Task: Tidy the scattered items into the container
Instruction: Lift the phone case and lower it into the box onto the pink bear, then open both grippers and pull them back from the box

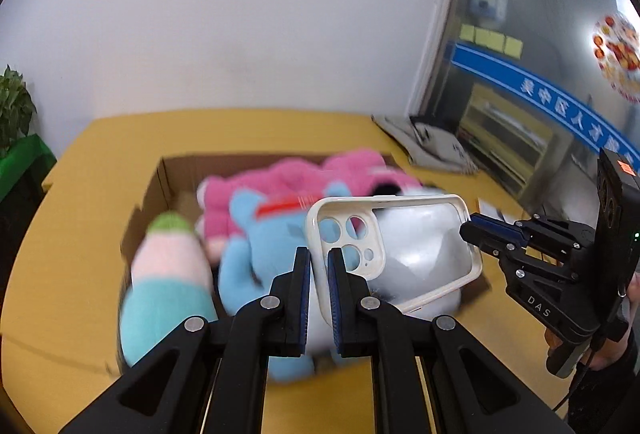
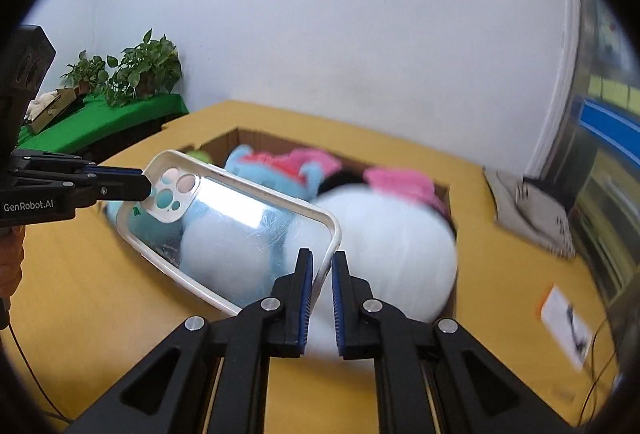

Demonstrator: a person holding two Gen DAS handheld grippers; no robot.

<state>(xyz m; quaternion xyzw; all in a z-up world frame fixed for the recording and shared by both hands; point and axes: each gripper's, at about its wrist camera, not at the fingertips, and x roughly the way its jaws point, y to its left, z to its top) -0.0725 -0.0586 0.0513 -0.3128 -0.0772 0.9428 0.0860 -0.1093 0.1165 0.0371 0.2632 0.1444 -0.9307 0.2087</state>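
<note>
Jaws clamped on both sides: my left gripper point(image 1: 319, 266) pinches the rim of the phone case point(image 1: 400, 254) at its camera-cutout end, and my right gripper point(image 2: 319, 266) pinches the rim at the opposite end, so the case spans the gap between my two hands. It is a clear case with a cream-white border, and it hangs in the air, tilted, above the cardboard box point(image 1: 160, 190). In the left wrist view my right gripper point(image 1: 478, 232) comes in from the right edge, its tips closed on the far corner of the case; in the right wrist view my left gripper point(image 2: 138, 184) comes in from the left and meets the case just beside the lens holes.

The box sits open on the yellow table point(image 1: 80, 274), below the case and not touching it. It is packed with soft toys: a blue plush point(image 1: 248, 266) near the middle, a pink plush point(image 1: 288, 182) behind it, a large white plush point(image 2: 392, 246) filling the right side, and a pink-and-teal toy with a green top point(image 1: 168, 274) leaning over the left wall. All of them are blurred.

A folded grey cloth point(image 1: 432, 146) lies on the table to the right of the box, well apart from it. Potted plants point(image 2: 136, 70) stand on a green-covered surface by the wall.
</note>
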